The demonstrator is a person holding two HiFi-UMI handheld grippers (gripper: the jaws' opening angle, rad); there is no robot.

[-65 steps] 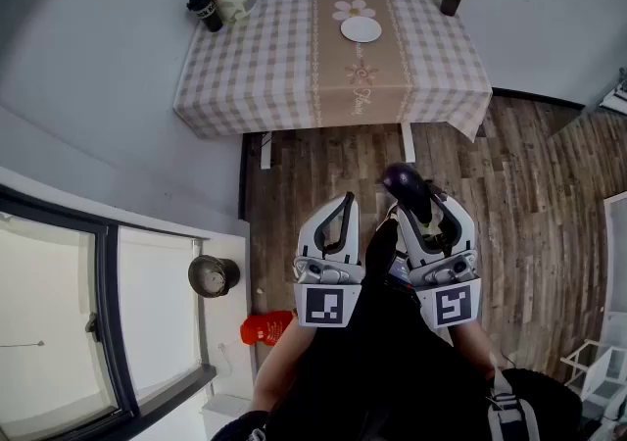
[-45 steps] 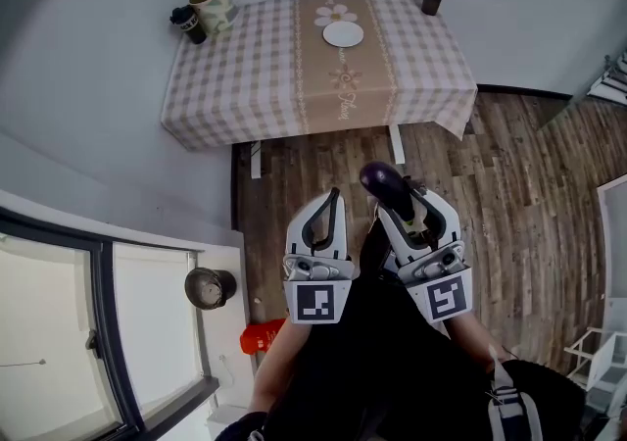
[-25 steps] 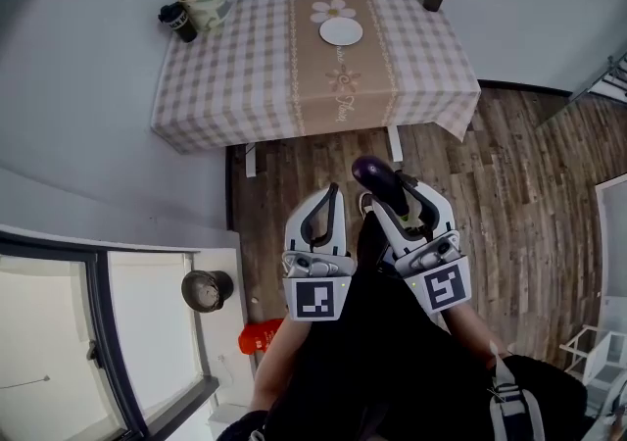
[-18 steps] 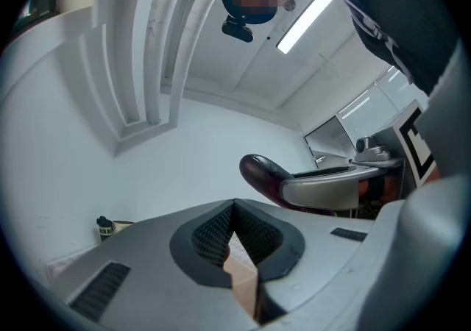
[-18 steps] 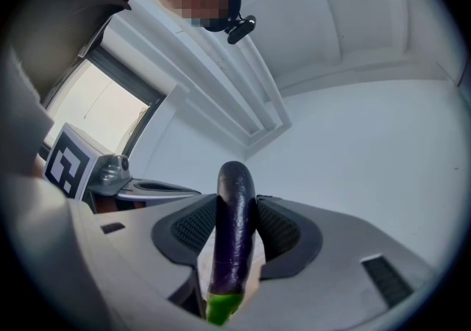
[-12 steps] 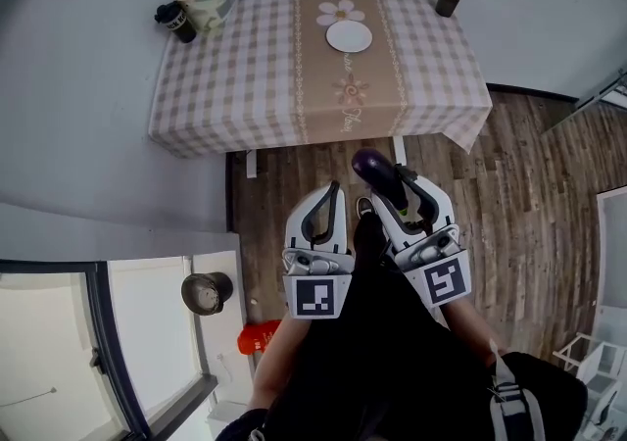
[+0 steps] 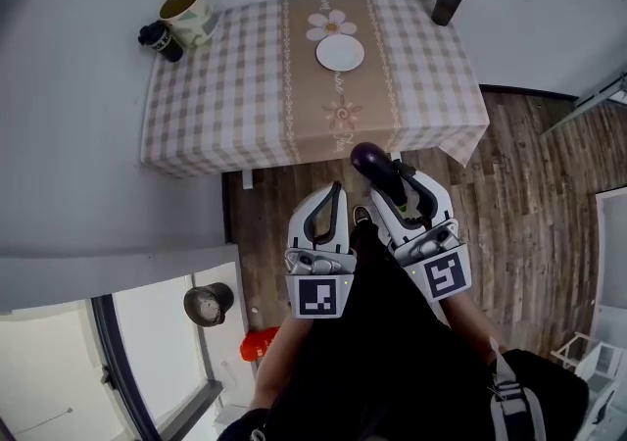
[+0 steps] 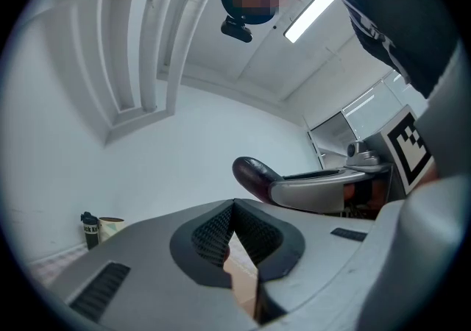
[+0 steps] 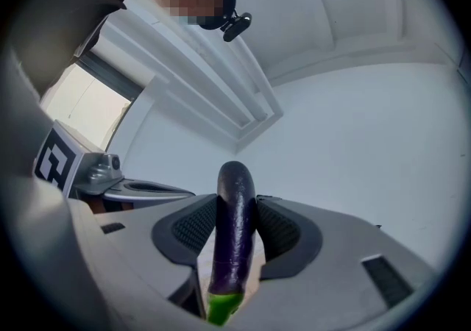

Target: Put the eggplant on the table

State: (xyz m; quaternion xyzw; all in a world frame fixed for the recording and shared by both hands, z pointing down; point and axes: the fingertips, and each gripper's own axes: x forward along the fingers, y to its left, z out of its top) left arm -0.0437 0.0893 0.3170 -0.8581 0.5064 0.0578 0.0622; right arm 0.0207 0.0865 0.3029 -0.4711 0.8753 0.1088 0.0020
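A dark purple eggplant (image 7: 369, 162) with a green stem end (image 9: 221, 307) stands clamped between the pads of my right gripper (image 7: 400, 184). Its rounded tip juts past the fingertips. In the right gripper view the eggplant (image 9: 234, 226) fills the gap between the jaws of the right gripper (image 9: 235, 208). My left gripper (image 7: 333, 196) is beside it, shut with nothing in it; its tips meet in the left gripper view (image 8: 234, 208), where the eggplant's tip (image 8: 250, 175) shows to the right. The table (image 7: 235, 96), under a checked cloth, lies just ahead of both grippers.
On the table are a white plate (image 7: 340, 54), a large mug (image 7: 186, 10) with a dark bottle (image 7: 157, 39) at the far left corner, and a dark tumbler (image 7: 449, 0) at the far right. A round pot (image 7: 208, 303) and a red object (image 7: 259, 341) lie by the window, lower left.
Both grippers have travelled toward the table, the eggplant still held. The table's near edge now sits right at the eggplant's tip in the head view.
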